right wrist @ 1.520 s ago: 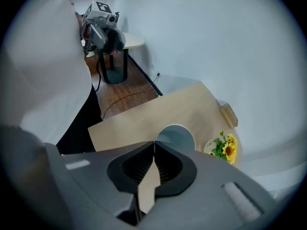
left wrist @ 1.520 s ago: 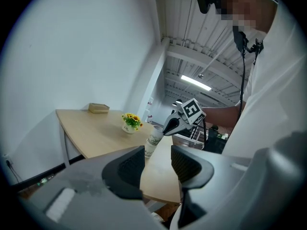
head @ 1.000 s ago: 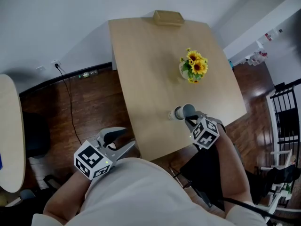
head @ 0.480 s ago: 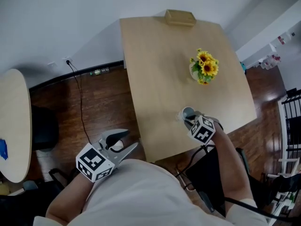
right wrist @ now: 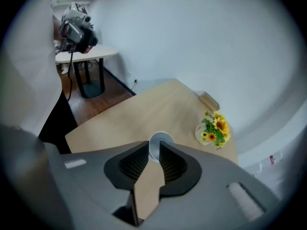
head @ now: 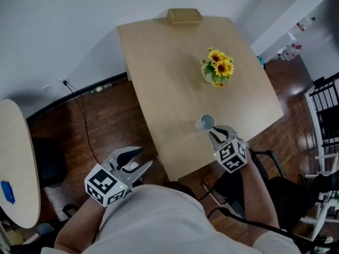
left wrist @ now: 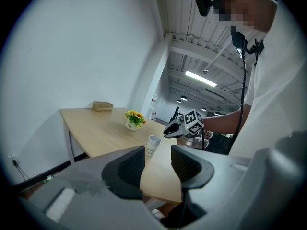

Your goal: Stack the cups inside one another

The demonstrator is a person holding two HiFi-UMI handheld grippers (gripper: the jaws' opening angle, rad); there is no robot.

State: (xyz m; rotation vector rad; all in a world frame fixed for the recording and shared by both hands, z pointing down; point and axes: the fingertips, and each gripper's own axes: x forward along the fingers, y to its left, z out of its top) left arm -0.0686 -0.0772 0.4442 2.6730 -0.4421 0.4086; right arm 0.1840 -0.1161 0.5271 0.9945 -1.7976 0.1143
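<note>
A white paper cup stack (head: 205,122) stands upright on the light wooden table (head: 169,62), near its front right edge. My right gripper (head: 214,135) sits just behind it, closer to me, with the jaws a narrow gap apart and nothing between them. In the right gripper view the cup (right wrist: 160,140) shows just beyond the tips of this gripper (right wrist: 154,150). My left gripper (head: 145,156) hangs open and empty over the floor, off the table's front left corner. The left gripper view looks past its own jaws (left wrist: 157,157) to the cup (left wrist: 153,144) and the right gripper (left wrist: 169,130) beside it.
A white vase of sunflowers (head: 216,70) stands further back on the table, and a small wooden box (head: 184,16) lies at the far edge. A round table (head: 16,163) is at the left. A black railing (head: 323,110) and a dark chair (head: 265,179) are at the right.
The cup was tilted at the right gripper's tips; now it stands upright on the table with the gripper drawn back a little. The left gripper has barely moved.
</note>
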